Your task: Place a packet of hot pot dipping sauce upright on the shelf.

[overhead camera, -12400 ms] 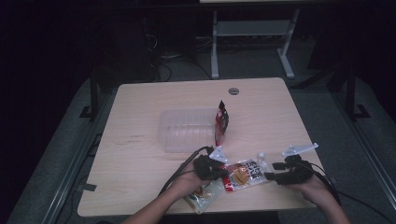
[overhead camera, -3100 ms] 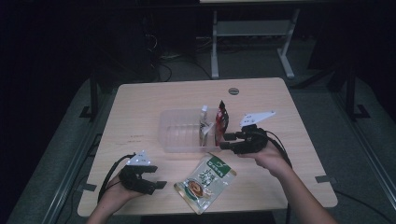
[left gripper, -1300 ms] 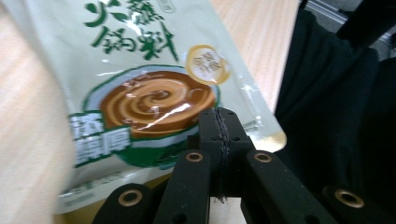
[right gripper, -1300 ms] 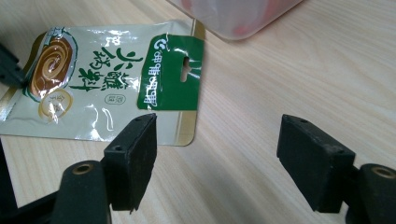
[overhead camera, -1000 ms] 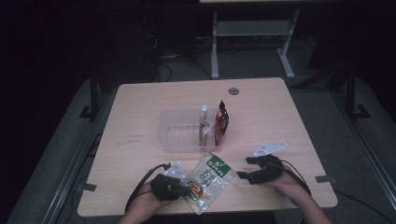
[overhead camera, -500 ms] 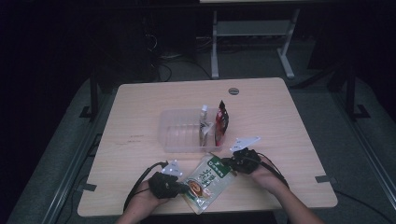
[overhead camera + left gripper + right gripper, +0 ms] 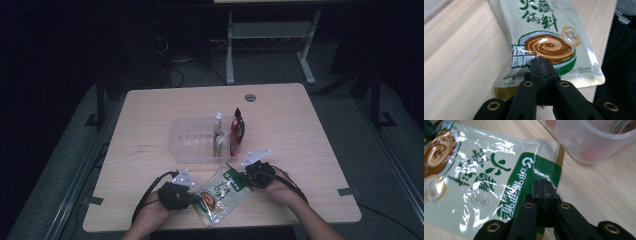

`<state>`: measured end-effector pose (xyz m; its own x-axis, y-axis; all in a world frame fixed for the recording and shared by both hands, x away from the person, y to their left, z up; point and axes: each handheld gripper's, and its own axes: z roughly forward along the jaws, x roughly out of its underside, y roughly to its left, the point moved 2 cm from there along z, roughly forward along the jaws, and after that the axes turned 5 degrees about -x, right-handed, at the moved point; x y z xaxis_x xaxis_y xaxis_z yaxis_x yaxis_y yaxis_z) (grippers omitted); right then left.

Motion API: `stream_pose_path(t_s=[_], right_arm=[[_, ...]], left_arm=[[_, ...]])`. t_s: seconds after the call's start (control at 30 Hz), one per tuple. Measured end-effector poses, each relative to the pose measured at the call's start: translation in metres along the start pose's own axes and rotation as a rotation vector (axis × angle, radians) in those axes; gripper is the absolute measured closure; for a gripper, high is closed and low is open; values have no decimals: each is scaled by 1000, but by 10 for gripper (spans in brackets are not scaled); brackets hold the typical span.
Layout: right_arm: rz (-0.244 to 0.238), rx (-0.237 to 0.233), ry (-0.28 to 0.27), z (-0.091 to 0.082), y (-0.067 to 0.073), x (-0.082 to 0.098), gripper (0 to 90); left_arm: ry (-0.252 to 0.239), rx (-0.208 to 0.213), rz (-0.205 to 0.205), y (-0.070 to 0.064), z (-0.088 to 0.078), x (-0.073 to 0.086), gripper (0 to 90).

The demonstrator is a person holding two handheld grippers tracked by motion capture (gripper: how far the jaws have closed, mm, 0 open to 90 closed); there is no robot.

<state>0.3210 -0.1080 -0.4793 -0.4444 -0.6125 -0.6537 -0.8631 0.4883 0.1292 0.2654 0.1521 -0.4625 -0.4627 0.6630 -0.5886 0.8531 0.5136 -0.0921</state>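
- Pouch (image 7: 222,192): one flat, sealed sauce pouch, pale green-white and glossy, with dark green printed characters.
- Artwork: a bowl of brown swirled sauce on a green ring; a gold round seal beside it; a gold band along one short edge and a solid green band at the other.
- Pose: lying face up on the worktop (image 7: 310,125), set diagonally.
- Position: near the front edge, just in front of the clear tray (image 7: 195,142).
- Condition: film creased, unopened.
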Motion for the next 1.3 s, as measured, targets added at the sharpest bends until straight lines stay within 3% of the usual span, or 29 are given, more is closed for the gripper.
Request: stream_pose_path(t_s=[0.27,0.43,0.53,0.6,0.73,0.87,0.93,1.1,1.17,1.3], right_arm=[[-22,-4,36,-7,9,6,896],[-20,-13,47,-11,12,10,892],[-6,-9,39,-12,12,11,834],[21,-31,15,-17,12,11,750],[49,-25,-41,-26,13,11,577],[75,-25,-53,-34,17,15,467],[80,-25,-57,-37,18,16,440],[103,-17,-74,-49,18,25,411],[122,-18,-82,-52,18,31,403],[113,-18,-73,-58,21,40,394]], left_arm=[[-30,-30,-48,25,4,-6,895],[-32,-48,-36,33,7,-12,895],[-43,-41,-37,34,7,-13,891],[-59,-32,-27,32,4,-16,865],[-97,-27,31,29,-4,-28,732],[-84,-13,72,31,0,-34,593],[-65,-11,103,32,4,-38,540],[-49,10,108,34,14,-43,407],[-41,3,111,35,19,-43,378],[-23,6,129,37,26,-42,359]])
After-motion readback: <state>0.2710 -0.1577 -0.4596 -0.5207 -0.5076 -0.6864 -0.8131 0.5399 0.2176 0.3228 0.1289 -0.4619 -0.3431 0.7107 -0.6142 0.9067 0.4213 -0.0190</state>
